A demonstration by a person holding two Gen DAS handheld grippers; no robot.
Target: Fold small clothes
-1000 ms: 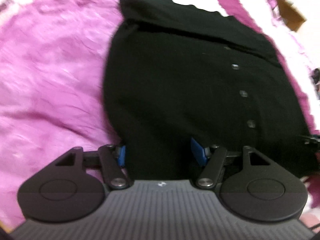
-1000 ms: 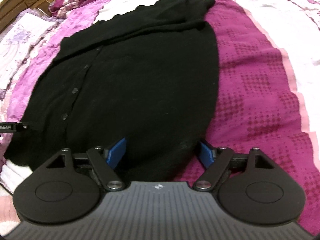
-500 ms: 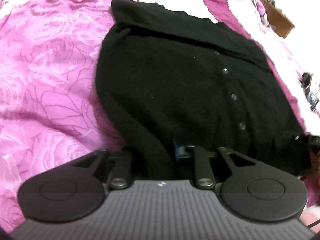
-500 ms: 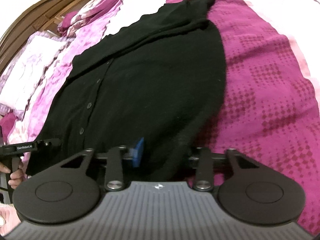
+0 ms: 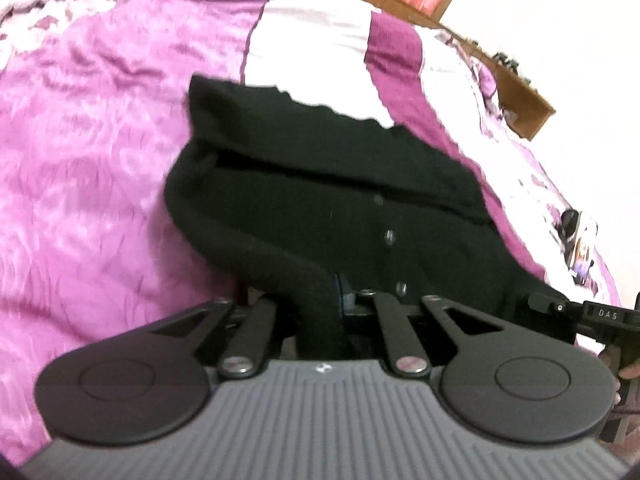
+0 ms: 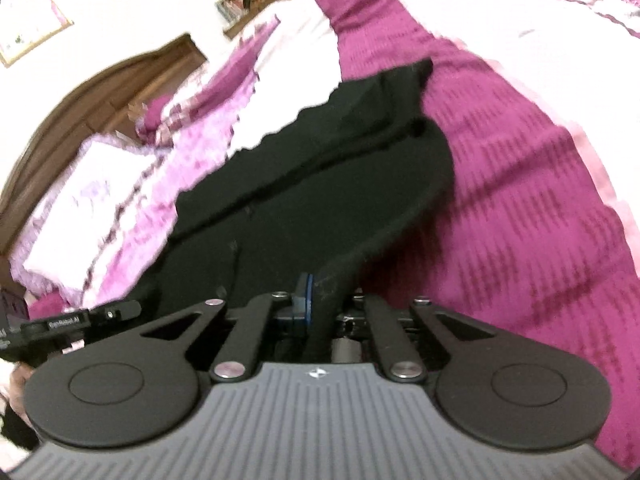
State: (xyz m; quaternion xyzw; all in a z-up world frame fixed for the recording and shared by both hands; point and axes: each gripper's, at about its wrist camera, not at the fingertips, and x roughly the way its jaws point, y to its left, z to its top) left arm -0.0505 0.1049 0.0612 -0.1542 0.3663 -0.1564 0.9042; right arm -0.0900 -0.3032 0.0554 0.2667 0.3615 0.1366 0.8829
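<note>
Cardigan (image 5: pixel 320 196), black knit with a button row (image 5: pixel 389 236), lies along the middle of the bed (image 5: pixel 88 168) on the pink and white bedspread. Its far end is flat on the cover; its near end is raised off it at two corners.

Left gripper (image 5: pixel 310 300): jaws narrow, pinched on a bunched roll of the near hem. Right gripper (image 6: pixel 324 300): jaws narrow, clamped on the other near corner; a taut ridge of cloth runs from it toward the far end. Depth of bite cannot be told in either view, as the fabric hides the tips.

Judged step: carrying the near hem over toward the far end for a crosswise fold.

Risks from here:
- Slip. The knit is thick and the left grip holds a rolled wad, not a flat edge; if only the outer layer is caught, the cloth could pull out mid-carry.
- Skew. If one gripper travels ahead of the other, the hem lands crooked and the fold line slants.
- Drag. The bedspread looks satiny on the left side; pulling low instead of lifting could slide the whole garment and wrinkle the cover.
- Sag. Slack between the two grips could droop and tuck under, leaving a lump.
- Both views are blurred, so the edges are hard to judge.
</note>
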